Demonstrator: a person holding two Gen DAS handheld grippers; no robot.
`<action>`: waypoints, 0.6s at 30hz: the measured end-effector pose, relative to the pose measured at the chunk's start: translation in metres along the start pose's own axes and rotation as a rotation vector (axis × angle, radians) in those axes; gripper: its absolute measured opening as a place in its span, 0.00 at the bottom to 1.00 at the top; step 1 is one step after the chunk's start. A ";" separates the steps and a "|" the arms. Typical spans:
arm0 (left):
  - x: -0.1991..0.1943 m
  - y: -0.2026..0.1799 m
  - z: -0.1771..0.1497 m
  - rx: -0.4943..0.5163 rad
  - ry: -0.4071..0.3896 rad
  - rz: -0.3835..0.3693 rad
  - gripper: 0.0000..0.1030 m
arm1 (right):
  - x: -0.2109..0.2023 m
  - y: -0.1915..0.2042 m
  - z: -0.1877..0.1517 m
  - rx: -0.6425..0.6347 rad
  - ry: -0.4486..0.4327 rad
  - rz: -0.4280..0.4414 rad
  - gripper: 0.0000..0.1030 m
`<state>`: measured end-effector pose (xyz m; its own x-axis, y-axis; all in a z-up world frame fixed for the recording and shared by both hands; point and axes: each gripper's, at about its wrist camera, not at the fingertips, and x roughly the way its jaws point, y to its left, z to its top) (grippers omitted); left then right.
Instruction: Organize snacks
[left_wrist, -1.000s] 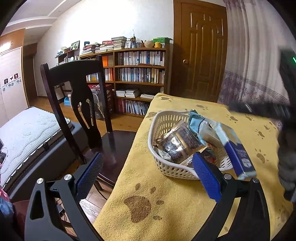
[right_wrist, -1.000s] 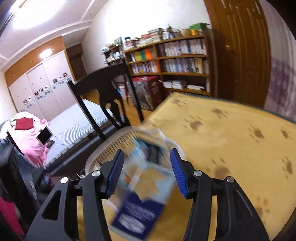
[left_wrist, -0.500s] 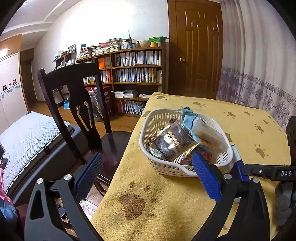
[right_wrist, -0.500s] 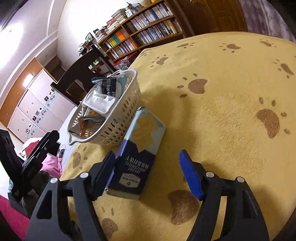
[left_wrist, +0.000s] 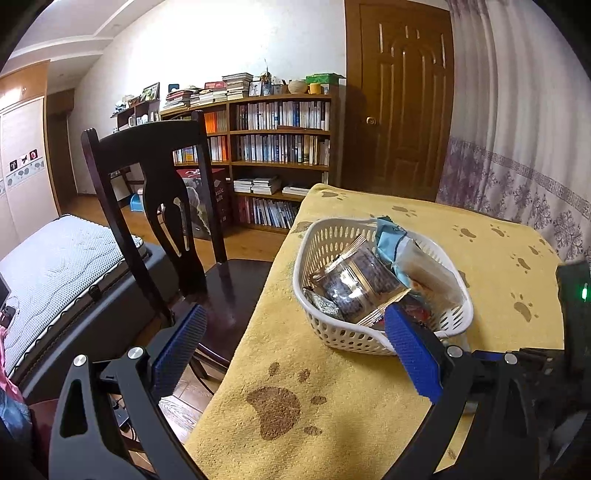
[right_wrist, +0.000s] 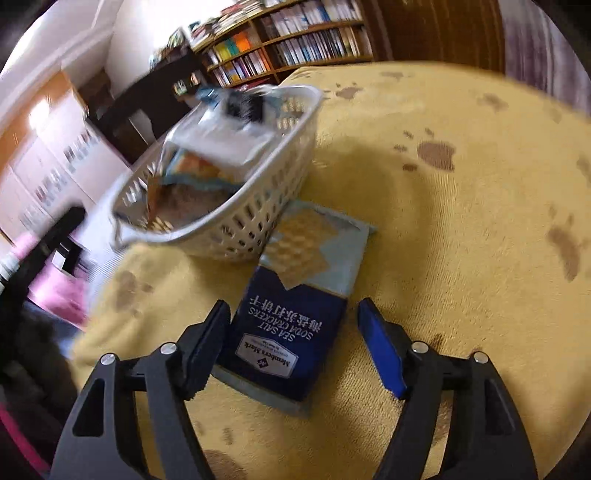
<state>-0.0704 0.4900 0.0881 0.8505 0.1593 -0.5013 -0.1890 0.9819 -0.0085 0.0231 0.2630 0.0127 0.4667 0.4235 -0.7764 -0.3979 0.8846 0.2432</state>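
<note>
A white slotted basket holds several snack packets on the yellow paw-print cloth. A blue sea salt soda cracker pack lies flat on the cloth, its far end against the basket's side. My right gripper is open, its fingers either side of the pack's near end, without clamping it. My left gripper hangs open near the table's front left edge, short of the basket, holding nothing. The cracker pack is hidden in the left wrist view.
A dark wooden chair stands at the table's left edge, with a bed beyond it. A bookcase, a door and a curtain line the far side. Bare yellow cloth spreads right of the basket.
The cracker pack went from my right gripper's grip above the basket down onto the cloth beside it. The right jaws opened and have since drawn closer over the pack. The left gripper barely moved.
</note>
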 end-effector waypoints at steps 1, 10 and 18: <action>0.001 0.001 0.000 -0.003 0.002 0.001 0.95 | 0.000 0.005 -0.002 -0.029 -0.006 -0.032 0.63; 0.001 0.010 0.002 -0.024 -0.003 0.009 0.95 | -0.017 -0.009 -0.012 0.002 -0.032 -0.082 0.50; 0.001 0.012 0.001 -0.028 -0.001 0.011 0.95 | -0.061 -0.035 0.008 0.089 -0.155 -0.079 0.31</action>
<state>-0.0708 0.5018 0.0883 0.8488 0.1703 -0.5005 -0.2119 0.9769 -0.0269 0.0151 0.2074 0.0564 0.6125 0.3709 -0.6980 -0.2868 0.9272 0.2410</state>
